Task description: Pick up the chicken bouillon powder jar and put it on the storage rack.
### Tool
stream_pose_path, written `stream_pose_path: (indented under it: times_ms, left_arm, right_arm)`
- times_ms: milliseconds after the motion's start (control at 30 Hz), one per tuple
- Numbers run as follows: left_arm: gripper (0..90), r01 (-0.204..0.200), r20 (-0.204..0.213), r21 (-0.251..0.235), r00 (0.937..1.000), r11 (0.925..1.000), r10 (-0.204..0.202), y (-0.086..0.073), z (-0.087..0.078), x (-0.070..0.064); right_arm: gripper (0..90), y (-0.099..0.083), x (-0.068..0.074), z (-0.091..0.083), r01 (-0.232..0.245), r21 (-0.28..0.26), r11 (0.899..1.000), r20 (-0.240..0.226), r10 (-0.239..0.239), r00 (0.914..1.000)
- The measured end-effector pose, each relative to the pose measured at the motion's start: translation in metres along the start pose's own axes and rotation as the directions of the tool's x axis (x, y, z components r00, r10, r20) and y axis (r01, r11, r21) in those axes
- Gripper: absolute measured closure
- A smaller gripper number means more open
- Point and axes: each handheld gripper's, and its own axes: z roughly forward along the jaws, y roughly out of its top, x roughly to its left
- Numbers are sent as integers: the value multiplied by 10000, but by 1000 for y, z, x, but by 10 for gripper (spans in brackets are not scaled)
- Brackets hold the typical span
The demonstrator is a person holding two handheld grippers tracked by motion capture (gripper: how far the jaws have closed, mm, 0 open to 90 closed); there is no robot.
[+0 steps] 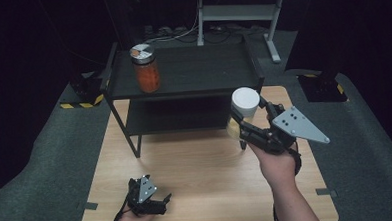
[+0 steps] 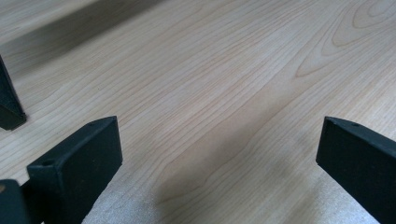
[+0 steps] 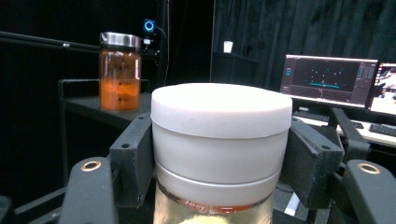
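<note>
The right claw (image 1: pixel 242 119) pinches a white-lidded jar (image 1: pixel 244 106), its 2 jaws pressed against the lid's sides at 9 and 3 o'clock in the right gripper view. That jar (image 3: pixel 219 144) stands upright in the grip, with clear glass and pale contents showing under the white lid. In the high view it is held in the air at the front right corner of the black shelf unit (image 1: pixel 192 70), just beside the top shelf's edge and above the worktop (image 1: pixel 201 165). The person's right hand (image 1: pixel 274 162) carries the claw from 5 o'clock, with the grey plate on top.

The left claw (image 1: pixel 160 201) is spread wide with nothing between its jaws; in the left gripper view only bare wood grain lies between them. It sits low over the worktop's near edge, at about 7 o'clock of the board, well apart from the jar.

On the top shelf at 11 o'clock stands an orange-filled jar (image 1: pixel 145 68) with a metal lid, upright, well apart from the held jar. In the right gripper view, monitors (image 3: pixel 327 77) glow at 2 o'clock.
</note>
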Motion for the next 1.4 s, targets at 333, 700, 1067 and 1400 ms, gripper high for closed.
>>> stream_pose_path:
  times_ms: [333,700,1067,1400]
  left_arm:
    - [6,-6,27,-15,10000,10000,6,0,0,1]
    - [6,-20,78,-31,10000,10000,20,-1,0,1]
    - [6,-21,127,-48,9999,10000,22,-1,0,2]
    - [6,0,144,-86,9999,10000,1,-2,0,2]
  right_arm:
    - [338,5,1,10,40,-482,9988,212,-30,9998]
    - [338,12,6,28,153,-622,9979,378,-130,9992]
    - [338,24,6,48,200,-756,9969,485,-164,9987]
    - [338,39,5,64,307,-941,9951,665,-245,9975]
